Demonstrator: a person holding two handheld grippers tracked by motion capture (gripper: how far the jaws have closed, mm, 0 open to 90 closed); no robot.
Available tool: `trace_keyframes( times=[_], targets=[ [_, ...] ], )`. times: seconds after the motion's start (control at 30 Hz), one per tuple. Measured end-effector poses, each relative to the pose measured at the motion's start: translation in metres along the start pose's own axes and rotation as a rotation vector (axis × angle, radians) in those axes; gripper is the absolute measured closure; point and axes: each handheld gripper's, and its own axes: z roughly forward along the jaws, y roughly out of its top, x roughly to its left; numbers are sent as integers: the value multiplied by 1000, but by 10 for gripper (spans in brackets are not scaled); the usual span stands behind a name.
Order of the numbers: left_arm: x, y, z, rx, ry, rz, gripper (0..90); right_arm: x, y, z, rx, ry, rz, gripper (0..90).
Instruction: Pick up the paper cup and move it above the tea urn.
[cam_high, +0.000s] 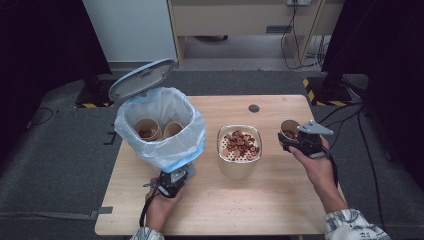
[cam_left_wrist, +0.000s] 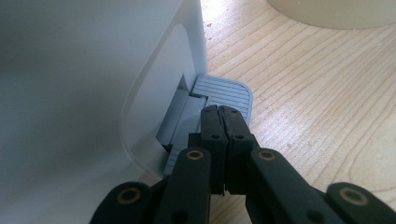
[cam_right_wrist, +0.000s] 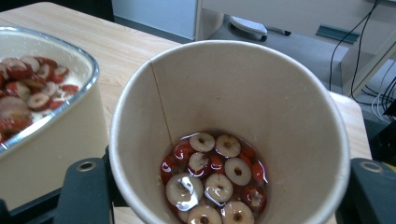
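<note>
If the right gripper (cam_high: 295, 141), whose jaws clasp the paper cup (cam_right_wrist: 229, 135) of wet slices, tilts, liquid may spill, while the left gripper (cam_left_wrist: 223, 122), jaws closed together, presses the bin pedal (cam_left_wrist: 224, 93).

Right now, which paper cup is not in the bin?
The paper cup of sliced red fruit clamped in the right gripper; the other two cups sit inside the lined bin.

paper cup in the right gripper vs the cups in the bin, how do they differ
The paper cup in the right gripper is upright above the table, clamped between the jaws; the two cups in the bin sit side by side inside the bag-lined pedal bin. The held cup carries red date slices in liquid; of the binned cups, one shows some dark bits, the other looks empty. All are tan paper cups, open side up.
</note>
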Motion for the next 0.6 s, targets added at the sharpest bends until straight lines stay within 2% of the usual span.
trace_keyframes(
  times=[0.17,0.6],
  targets=[
    [0,0,0,1,3,3,879,-1,12,0,8,12,-35,324],
    [0,0,0,-3,1,-3,879,-5,37,5,-5,47,-79,324]
  ],
)
